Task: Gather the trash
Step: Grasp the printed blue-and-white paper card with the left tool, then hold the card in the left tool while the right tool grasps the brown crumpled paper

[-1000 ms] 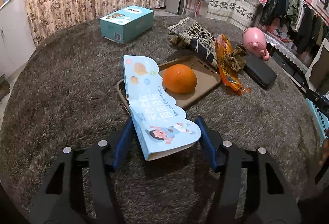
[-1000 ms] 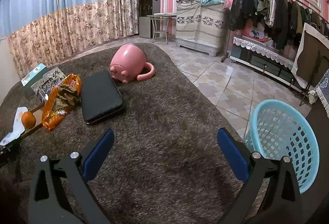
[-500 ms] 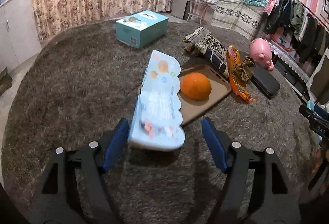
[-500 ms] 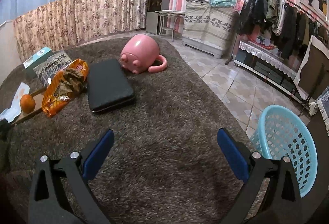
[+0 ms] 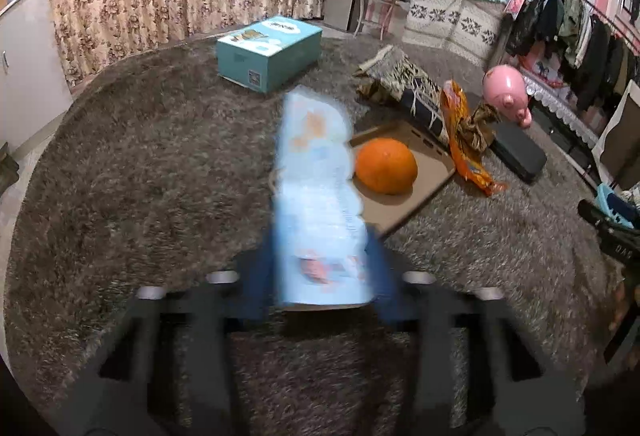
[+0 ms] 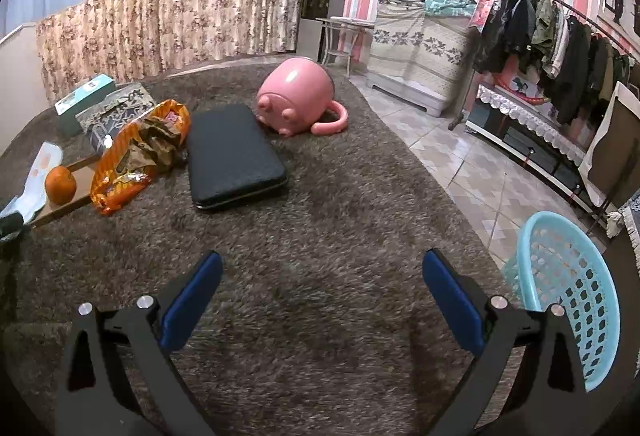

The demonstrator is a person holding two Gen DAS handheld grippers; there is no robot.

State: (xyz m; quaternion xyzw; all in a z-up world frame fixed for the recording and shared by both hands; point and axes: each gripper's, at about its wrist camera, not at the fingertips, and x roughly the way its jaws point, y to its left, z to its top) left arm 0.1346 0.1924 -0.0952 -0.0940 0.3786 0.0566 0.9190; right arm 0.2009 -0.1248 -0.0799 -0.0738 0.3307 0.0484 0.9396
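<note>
A long light-blue wrapper [image 5: 320,203] stands on edge between the fingers of my left gripper [image 5: 322,264]. The jaws are closing, and the blurred blue pads touch both sides of its near end. Its far end leans over the brown tray [image 5: 404,203] that holds an orange [image 5: 386,165]. A crumpled orange snack bag [image 5: 464,139] lies right of the tray. My right gripper [image 6: 322,276] hangs open above bare carpet with nothing between its fingers. A light-blue plastic basket [image 6: 560,292] stands at its right, off the carpet's edge.
On the grey shag carpet lie a teal box [image 5: 272,51], a patterned package [image 5: 404,83], a black flat case [image 6: 232,155] and a tipped pink pig-shaped pot [image 6: 300,99]. Tiled floor [image 6: 460,163] and a clothes rack [image 6: 560,31] lie to the right.
The wrapper rose from lying flat over the tray to standing on edge. My left jaws widened, then narrowed onto it. The right gripper drifted slightly and stays open.
</note>
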